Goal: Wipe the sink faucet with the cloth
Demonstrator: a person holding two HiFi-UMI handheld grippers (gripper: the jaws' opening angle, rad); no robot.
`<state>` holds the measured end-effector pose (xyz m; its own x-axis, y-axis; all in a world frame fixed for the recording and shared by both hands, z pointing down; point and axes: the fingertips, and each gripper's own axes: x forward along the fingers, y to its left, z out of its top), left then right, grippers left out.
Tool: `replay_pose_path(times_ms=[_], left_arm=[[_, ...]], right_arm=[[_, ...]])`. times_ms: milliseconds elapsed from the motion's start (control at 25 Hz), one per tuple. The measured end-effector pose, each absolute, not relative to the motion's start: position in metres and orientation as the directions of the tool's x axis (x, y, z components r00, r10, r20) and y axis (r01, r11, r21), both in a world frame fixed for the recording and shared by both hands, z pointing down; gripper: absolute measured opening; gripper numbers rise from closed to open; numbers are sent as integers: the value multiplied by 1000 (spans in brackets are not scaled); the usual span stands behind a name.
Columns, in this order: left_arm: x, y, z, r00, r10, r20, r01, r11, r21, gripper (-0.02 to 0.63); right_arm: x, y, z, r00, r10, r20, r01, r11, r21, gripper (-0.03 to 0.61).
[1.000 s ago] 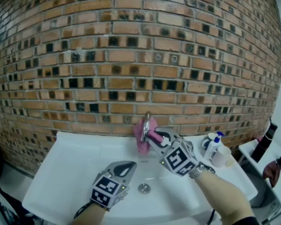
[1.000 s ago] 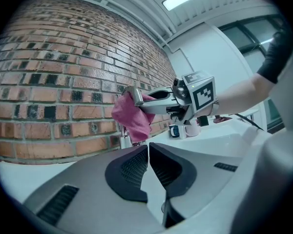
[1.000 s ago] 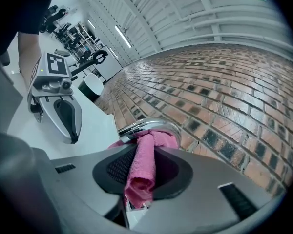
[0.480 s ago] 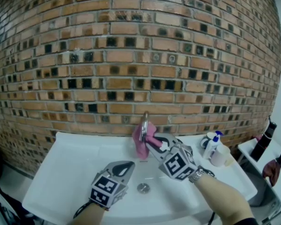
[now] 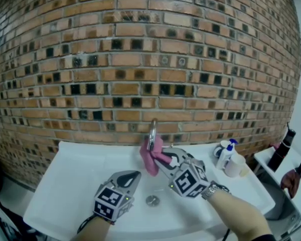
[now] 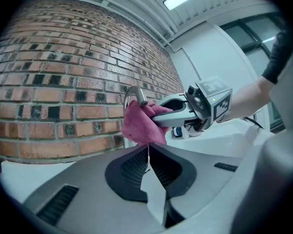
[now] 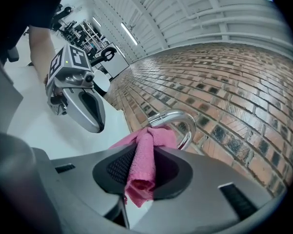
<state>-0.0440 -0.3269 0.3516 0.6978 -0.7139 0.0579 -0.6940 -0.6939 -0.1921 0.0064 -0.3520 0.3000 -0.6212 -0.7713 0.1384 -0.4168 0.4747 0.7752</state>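
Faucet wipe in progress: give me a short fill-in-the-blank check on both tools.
The right tool is shut on the ____ cloth.
The cloth lies against the faucet, before a ____ wall.
The left tool, over the sink, has its jaws ____, with nothing between them.
Missing words: pink; brick; shut.

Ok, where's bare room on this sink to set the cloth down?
The sink's left side, between its left rim and the left tool, is bare. Crowded: the faucet with cloth and right tool, and the right corner's pump bottle and cup.
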Motion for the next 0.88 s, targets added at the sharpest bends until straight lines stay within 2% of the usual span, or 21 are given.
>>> replay_pose_path(times_ms=[680,760,880], left_arm=[[-63,-316,310,641,-759,-115,-748,-586,-312,18],[-61,-312,307,655,-746,-122,-738,-597,-314,41],[-53,-307,307,700,-706,-109,-688,-625,-369,144]], right_arm=[[1,-308,322,-666,-711,225,-271,511,816,84],[3,-303,324,-666,-706,240,-254,517,818,85],[5,-296,324,-674,-694,253,-232,524,819,86]])
